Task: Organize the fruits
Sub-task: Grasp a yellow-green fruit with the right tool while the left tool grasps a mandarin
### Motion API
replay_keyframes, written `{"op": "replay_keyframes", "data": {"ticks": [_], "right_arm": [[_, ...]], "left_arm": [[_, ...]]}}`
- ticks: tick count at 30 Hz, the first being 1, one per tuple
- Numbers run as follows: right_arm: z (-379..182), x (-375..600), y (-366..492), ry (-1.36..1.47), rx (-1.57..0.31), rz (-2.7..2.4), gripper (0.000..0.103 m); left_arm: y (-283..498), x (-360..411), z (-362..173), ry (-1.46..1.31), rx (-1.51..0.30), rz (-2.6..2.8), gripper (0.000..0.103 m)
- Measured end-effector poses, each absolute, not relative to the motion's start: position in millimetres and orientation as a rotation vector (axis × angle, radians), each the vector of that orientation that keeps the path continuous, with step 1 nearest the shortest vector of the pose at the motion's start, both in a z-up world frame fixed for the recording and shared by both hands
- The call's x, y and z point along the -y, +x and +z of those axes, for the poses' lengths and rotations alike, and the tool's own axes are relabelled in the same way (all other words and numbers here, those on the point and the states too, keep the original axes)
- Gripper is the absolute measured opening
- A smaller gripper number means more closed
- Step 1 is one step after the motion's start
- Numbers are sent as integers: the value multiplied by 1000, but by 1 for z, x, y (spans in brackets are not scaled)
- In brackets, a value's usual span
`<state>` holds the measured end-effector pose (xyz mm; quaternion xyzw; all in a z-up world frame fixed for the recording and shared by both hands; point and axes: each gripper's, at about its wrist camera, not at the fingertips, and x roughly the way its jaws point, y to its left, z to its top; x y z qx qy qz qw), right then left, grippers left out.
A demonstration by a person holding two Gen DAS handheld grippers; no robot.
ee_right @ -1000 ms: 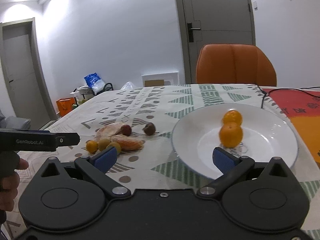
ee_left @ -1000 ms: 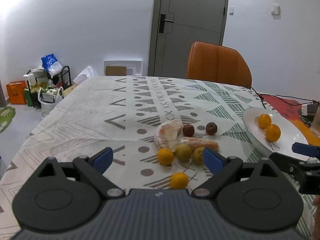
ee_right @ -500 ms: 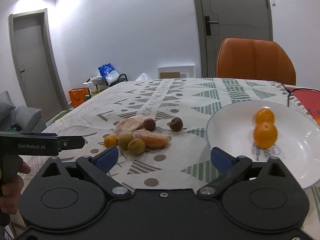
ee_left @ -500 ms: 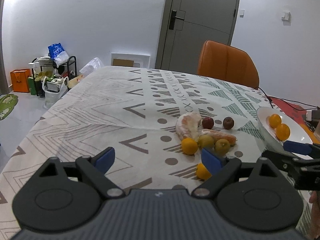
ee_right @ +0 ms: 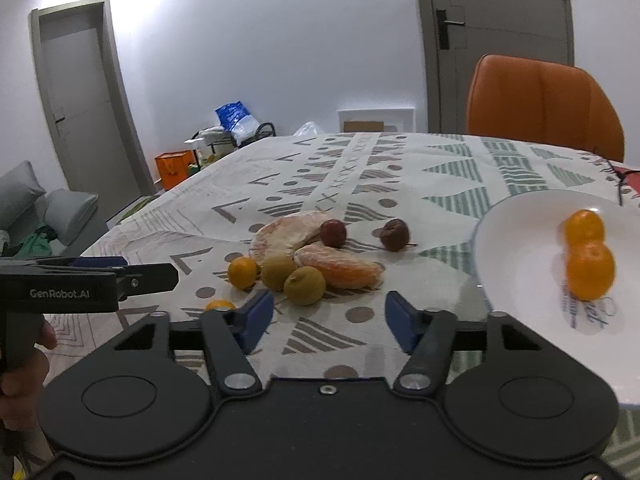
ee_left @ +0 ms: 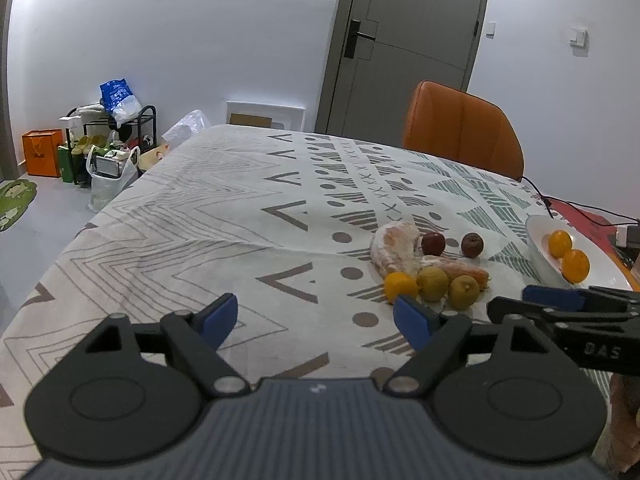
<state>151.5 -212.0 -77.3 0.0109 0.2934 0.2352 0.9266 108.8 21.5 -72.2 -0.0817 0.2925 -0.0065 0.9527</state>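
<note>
Two oranges (ee_right: 588, 252) on plate (ee_right: 516, 240); other fruits (ee_right: 304, 256) clustered beside, perhaps touching.

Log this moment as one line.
plate: two oranges | left gripper: open, empty | right gripper: closing, empty

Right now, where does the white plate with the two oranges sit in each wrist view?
Left wrist view: the round white plate is at the right edge, mid-height, cut off by the frame, just above the right claw.
Right wrist view: it fills the right side, mid-height, with two oranges on it.
Shared landmark: the orange padded chair stands behind the table, above the plate in both views.
</note>
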Motion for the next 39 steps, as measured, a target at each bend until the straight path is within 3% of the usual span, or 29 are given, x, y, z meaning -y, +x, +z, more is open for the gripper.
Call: {"op": "replay_keyframes", "data": {"ticks": [8, 13, 16, 39], "right_arm": [[-82, 197, 166, 16, -628, 511, 45], [-85, 190, 173, 5, -638, 525, 44], [-88, 190, 175, 6, -643, 529, 26], [-67, 223, 149, 25, -587, 489, 25]], "left_arm": [[111, -28, -73, -172, -596, -11, 80], [111, -30, -72, -181, -593, -13, 80], [113, -30, -74, -182, -598, -13, 80], [110, 3, -65, -167, -580, -96, 79]]}}
